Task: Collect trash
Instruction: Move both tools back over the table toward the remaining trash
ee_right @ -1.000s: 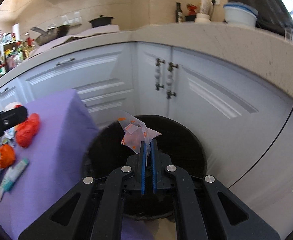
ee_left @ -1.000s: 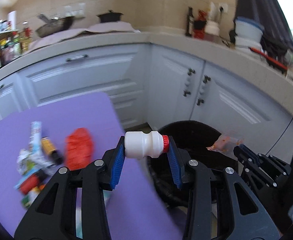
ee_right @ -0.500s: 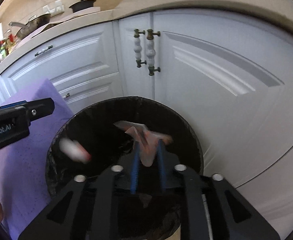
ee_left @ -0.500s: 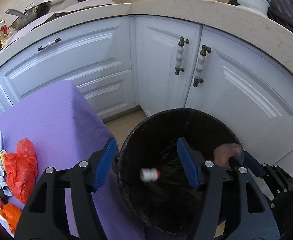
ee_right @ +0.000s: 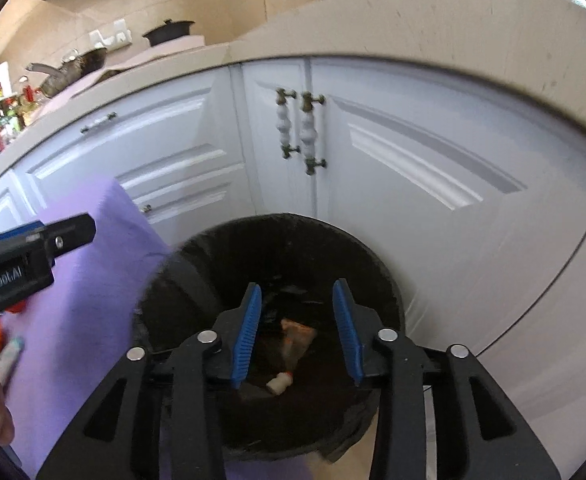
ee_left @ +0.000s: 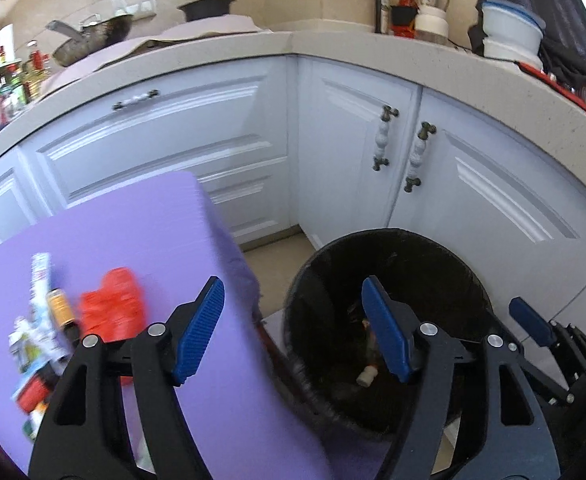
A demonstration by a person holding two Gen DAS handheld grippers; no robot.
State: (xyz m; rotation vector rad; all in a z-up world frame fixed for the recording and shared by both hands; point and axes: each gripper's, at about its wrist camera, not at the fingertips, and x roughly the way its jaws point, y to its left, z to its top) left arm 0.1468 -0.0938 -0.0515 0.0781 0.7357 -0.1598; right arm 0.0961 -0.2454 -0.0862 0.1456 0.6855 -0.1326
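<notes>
The left gripper (ee_left: 293,328) is nearest in its own view, with its blue pads wide apart and still opening, and nothing is between them. One pad stands over the purple table (ee_left: 133,240), the other over the mouth of the black trash bin (ee_left: 469,280). The right gripper (ee_right: 297,334) hangs directly above the same bin (ee_right: 377,276); its jaws are at a middle width and opening too, and they are empty.

Down in the bin lie a small white bottle (ee_right: 279,382) with a red cap and, just beyond it, a crumpled clear wrapper (ee_right: 297,334) with orange marks. From the left view the bottle (ee_left: 367,376) shows at the bottom of the bin.

On the table, left of the left gripper, more trash waits: a red crumpled bag (ee_left: 111,304), a small dark bottle with a yellow label (ee_left: 61,312) and a blurred heap of wrappers (ee_left: 33,344).

Behind the bin are white cabinet doors (ee_left: 373,120), and above them a pale counter (ee_left: 333,44) carrying a pan (ee_left: 93,38) and a dark pot (ee_left: 207,6).
</notes>
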